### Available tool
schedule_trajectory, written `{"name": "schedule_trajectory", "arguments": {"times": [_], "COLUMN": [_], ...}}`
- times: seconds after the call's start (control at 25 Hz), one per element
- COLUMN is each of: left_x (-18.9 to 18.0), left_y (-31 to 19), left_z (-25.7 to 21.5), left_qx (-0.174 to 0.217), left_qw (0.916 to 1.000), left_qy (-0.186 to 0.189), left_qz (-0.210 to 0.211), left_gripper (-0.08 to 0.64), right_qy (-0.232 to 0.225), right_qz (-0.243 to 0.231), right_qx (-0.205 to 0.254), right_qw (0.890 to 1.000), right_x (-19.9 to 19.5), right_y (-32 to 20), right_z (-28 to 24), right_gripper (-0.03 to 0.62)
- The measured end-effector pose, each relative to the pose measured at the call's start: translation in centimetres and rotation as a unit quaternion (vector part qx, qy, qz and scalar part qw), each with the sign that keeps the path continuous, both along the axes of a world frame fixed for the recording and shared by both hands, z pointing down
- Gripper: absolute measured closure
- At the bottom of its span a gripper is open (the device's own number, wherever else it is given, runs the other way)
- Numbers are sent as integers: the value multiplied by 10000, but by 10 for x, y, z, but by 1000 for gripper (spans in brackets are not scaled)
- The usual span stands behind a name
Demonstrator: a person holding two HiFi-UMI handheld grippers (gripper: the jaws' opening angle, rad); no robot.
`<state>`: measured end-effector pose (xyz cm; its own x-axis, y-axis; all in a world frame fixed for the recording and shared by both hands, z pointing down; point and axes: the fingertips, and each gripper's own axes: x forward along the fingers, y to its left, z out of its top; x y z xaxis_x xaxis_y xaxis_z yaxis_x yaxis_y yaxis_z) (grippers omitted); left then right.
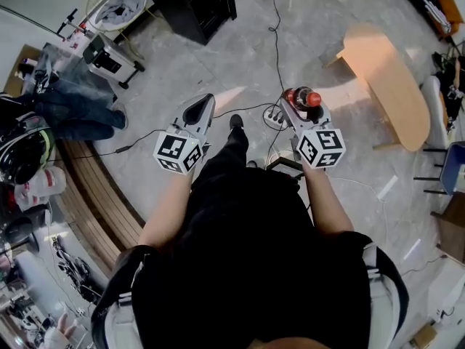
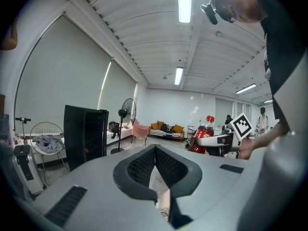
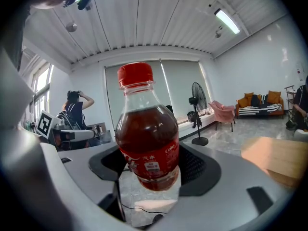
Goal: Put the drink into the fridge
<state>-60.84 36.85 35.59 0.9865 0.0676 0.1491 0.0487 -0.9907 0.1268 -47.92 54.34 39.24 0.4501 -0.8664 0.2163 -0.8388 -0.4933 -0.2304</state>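
Observation:
A cola bottle (image 1: 305, 97) with a red cap and red label stands between the jaws of my right gripper (image 1: 294, 100), which is shut on it at about waist height. In the right gripper view the bottle (image 3: 147, 134) is upright and fills the middle, with the right gripper (image 3: 149, 174) clamped on its lower body. My left gripper (image 1: 205, 102) is held level beside it, shut and with nothing in it; its tips (image 2: 155, 149) meet. The black fridge (image 1: 195, 6) stands ahead on the floor, and the left gripper view has the fridge (image 2: 85, 136) at left.
A light wooden table (image 1: 385, 78) stands ahead to the right. A power strip (image 1: 275, 116) and cables lie on the floor in front of my feet. A curved wooden bench (image 1: 94, 187) and a seated person (image 1: 73, 107) are at left. A floor fan (image 2: 126, 124) stands beyond the fridge.

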Motion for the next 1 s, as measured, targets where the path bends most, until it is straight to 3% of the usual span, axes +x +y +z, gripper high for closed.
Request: {"name": "schedule_trajectory", "arguments": {"times": [0.2, 0.36, 0.68, 1.0], "left_x": [27, 70, 158, 243], "left_y": [-24, -52, -136, -212], "left_z": [4, 5, -6, -6], "left_qx": [-72, -101, -280, -364], "left_qw": [9999, 9999, 9996, 9987], "left_qy": [82, 114, 39, 99], "left_qz": [-16, -79, 58, 347], "left_gripper": [545, 545, 545, 545], "right_qy": [111, 314, 128, 260], "right_qz": [88, 181, 400, 572], "right_qx": [16, -112, -107, -81], "right_qw": [9999, 9993, 9991, 9980], "right_x": [27, 67, 159, 230], "right_y": [-12, -25, -100, -168], "right_z": [-3, -4, -14, -36], "right_gripper": [282, 282, 282, 282]}}
